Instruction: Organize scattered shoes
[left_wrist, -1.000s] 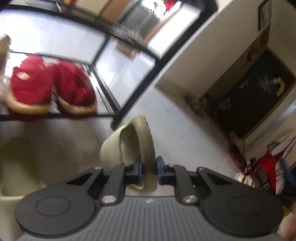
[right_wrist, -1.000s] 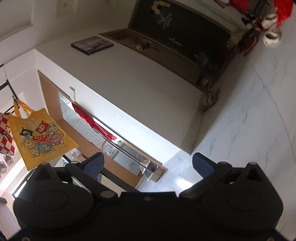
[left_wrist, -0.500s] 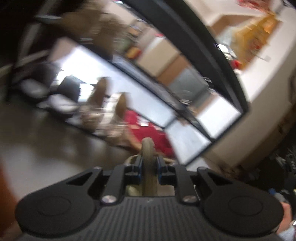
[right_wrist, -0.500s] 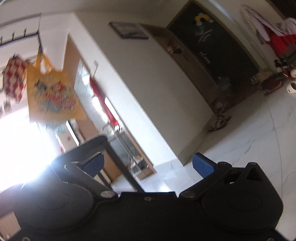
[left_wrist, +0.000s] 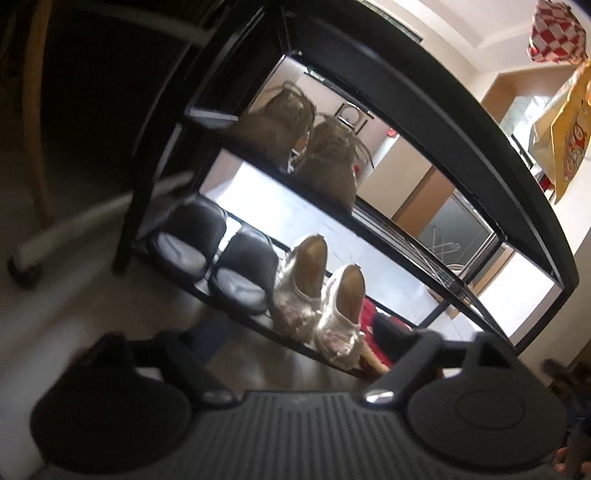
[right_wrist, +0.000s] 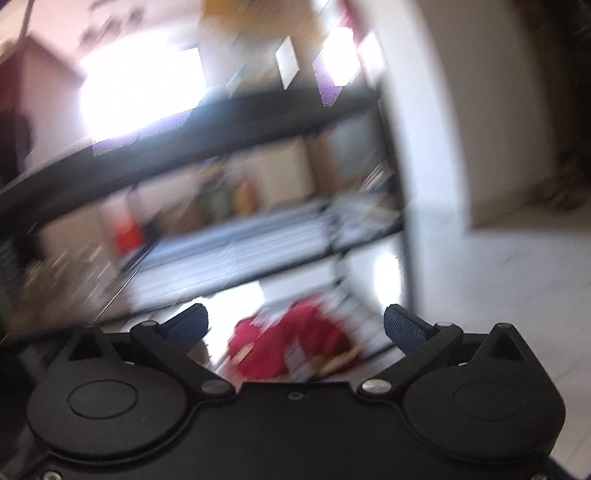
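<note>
In the left wrist view a black shoe rack (left_wrist: 461, 122) fills the scene. Brown boots (left_wrist: 325, 162) stand on its middle shelf. On the bottom shelf black slippers (left_wrist: 214, 254) sit beside a cream pair of shoes (left_wrist: 321, 291), with red slippers (left_wrist: 373, 332) partly hidden further right. My left gripper (left_wrist: 306, 339) hangs in front of the bottom shelf; its jaws are opening wide and nothing is between them. The right wrist view is blurred: my right gripper (right_wrist: 295, 319) is open and faces the red slippers (right_wrist: 288, 347) low on the rack (right_wrist: 221, 122).
A dark piece of furniture with a pale curved frame (left_wrist: 37, 110) stands left of the rack. A yellow printed bag (left_wrist: 569, 133) and a red checked bag (left_wrist: 554, 33) hang at the upper right. White wall (right_wrist: 428, 184) and pale floor (right_wrist: 517, 277) lie right of the rack.
The left gripper was shut on a beige slipper; now its jaws are spread and the slipper is out of view. Both views have swung round onto the shoe rack.
</note>
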